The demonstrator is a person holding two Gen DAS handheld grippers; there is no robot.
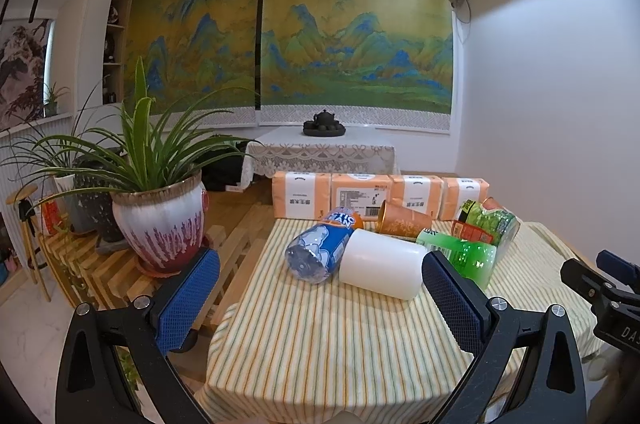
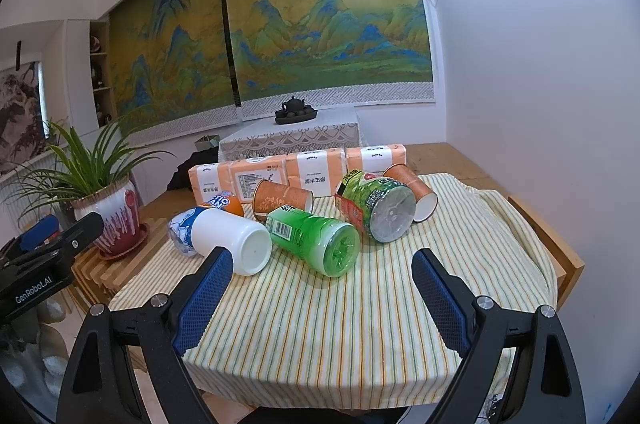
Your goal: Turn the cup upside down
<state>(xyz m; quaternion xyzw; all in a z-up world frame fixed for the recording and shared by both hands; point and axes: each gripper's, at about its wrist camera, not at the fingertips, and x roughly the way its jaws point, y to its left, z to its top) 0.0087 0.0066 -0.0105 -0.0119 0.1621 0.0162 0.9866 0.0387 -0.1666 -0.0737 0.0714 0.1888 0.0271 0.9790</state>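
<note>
Both tongs released, nothing gripped.
Right view alone shows white cup (image 2: 234, 238) base; green bottle (image 2: 316, 240) crowds its right.

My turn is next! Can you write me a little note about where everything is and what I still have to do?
Left gripper: open, empty, short of the white cup.
Right gripper: open, empty, above the striped cloth.
The white cup lies on its side among fallen bottles, beside the green bottle. Two orange paper cups also lie tipped over behind.
Done: nothing yet.
Left: grab a cup and stand it mouth down.
</note>
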